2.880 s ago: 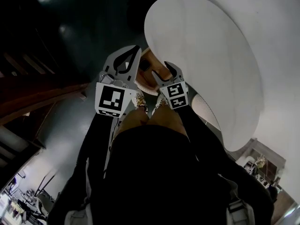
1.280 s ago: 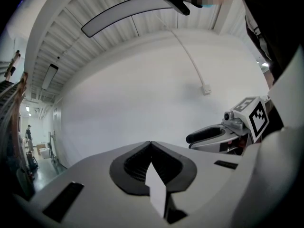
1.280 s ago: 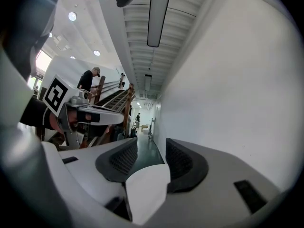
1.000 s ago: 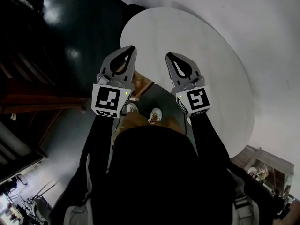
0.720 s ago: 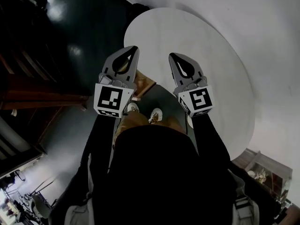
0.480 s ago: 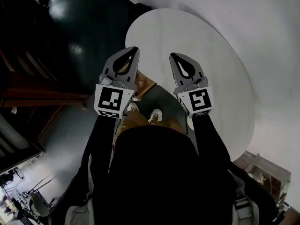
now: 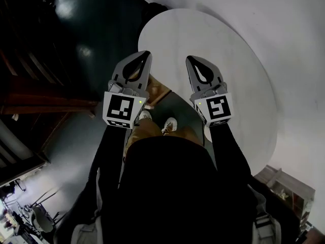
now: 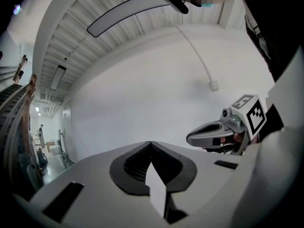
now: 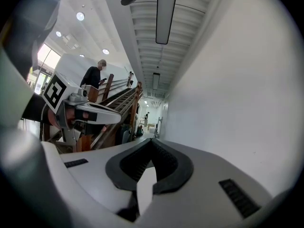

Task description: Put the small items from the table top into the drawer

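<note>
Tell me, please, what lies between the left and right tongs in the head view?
In the head view, only bare white tabletop lies between the tips of the left tongs and the right tongs.

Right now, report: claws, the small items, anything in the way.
Left claw shut, empty; right claw shut, empty. Both held out toward the table. No small items in view. Nothing in the way seen.

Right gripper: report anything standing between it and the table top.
Nothing visible does. The right gripper, jaws shut and empty, hangs at the near edge of the white table top. In the head view, only open air lies between them.
</note>
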`<action>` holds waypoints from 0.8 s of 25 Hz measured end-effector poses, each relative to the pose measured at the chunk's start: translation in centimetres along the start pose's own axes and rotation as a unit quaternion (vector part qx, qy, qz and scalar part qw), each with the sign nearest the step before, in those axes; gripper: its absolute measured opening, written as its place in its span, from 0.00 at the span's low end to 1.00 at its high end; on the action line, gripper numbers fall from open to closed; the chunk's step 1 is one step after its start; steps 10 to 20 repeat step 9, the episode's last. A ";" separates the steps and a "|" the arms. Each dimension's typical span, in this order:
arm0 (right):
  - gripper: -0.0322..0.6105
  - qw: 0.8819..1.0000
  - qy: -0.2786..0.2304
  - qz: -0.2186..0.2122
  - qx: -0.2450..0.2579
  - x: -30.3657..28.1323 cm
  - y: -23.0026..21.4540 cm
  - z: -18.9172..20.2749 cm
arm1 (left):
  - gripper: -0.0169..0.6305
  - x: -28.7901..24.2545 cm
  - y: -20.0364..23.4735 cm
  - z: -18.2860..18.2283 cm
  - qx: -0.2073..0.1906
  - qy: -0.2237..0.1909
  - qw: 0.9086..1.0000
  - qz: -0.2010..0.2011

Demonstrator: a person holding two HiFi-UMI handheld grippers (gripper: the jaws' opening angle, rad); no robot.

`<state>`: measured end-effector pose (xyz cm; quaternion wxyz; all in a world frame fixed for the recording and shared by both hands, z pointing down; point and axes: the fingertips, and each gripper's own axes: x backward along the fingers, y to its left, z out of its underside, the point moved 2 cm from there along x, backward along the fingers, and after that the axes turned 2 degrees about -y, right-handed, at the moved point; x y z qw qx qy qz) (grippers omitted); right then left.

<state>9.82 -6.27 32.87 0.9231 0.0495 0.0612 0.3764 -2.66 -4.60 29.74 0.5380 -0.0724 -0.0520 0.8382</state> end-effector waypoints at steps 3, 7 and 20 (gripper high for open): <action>0.09 1.000 0.000 -0.003 -0.003 -0.2 0.2 0.1 | 0.05 0.0 0.3 0.2 0.000 0.001 1.000 -0.001; 0.09 1.000 0.001 -0.005 -0.003 -0.4 0.3 0.1 | 0.05 0.1 0.5 0.3 0.001 0.002 1.000 -0.001; 0.09 1.000 0.002 -0.003 -0.003 -0.6 0.3 0.2 | 0.05 0.2 0.7 0.4 0.001 0.002 1.000 -0.001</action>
